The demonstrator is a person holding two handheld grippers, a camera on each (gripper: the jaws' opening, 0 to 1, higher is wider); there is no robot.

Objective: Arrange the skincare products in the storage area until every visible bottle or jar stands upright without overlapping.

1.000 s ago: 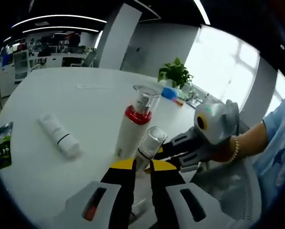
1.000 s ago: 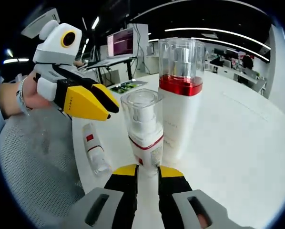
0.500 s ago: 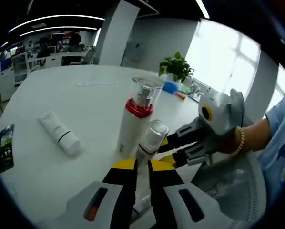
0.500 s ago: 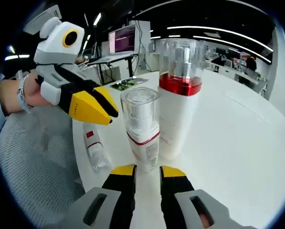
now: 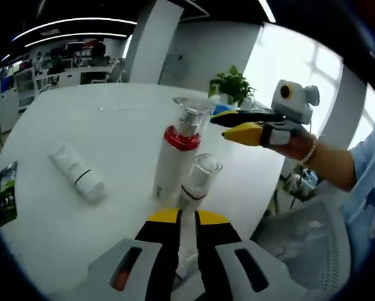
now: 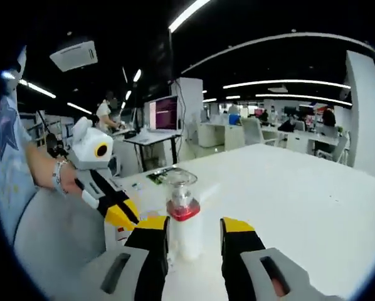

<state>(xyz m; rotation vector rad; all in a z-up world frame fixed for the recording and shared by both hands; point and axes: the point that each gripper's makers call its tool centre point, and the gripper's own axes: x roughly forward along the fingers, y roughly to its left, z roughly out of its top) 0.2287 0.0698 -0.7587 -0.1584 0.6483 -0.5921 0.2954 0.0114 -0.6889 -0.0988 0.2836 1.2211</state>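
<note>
1. Left gripper (image 5: pixel 187 216): jaws nearly together, nothing between them; small pump bottle (image 5: pixel 198 183) stands upright just beyond the tips, at 12 o'clock.
2. Tall red-collared bottle (image 5: pixel 177 157) is upright, touching or just beside the small one, at its 11 o'clock.
3. White tube (image 5: pixel 78 177) lies flat on the white table (image 5: pixel 112 132) at 9 o'clock, long axis 10-to-4.
4. Right gripper (image 6: pixel 192 227): jaws apart, framing the tall bottle's pump head (image 6: pixel 180 202), no contact visible. In the left gripper view it hovers at 2 o'clock.
5. Right gripper view adds a red-labelled tube (image 6: pixel 121 233) lying beneath the left gripper's tips.
</note>
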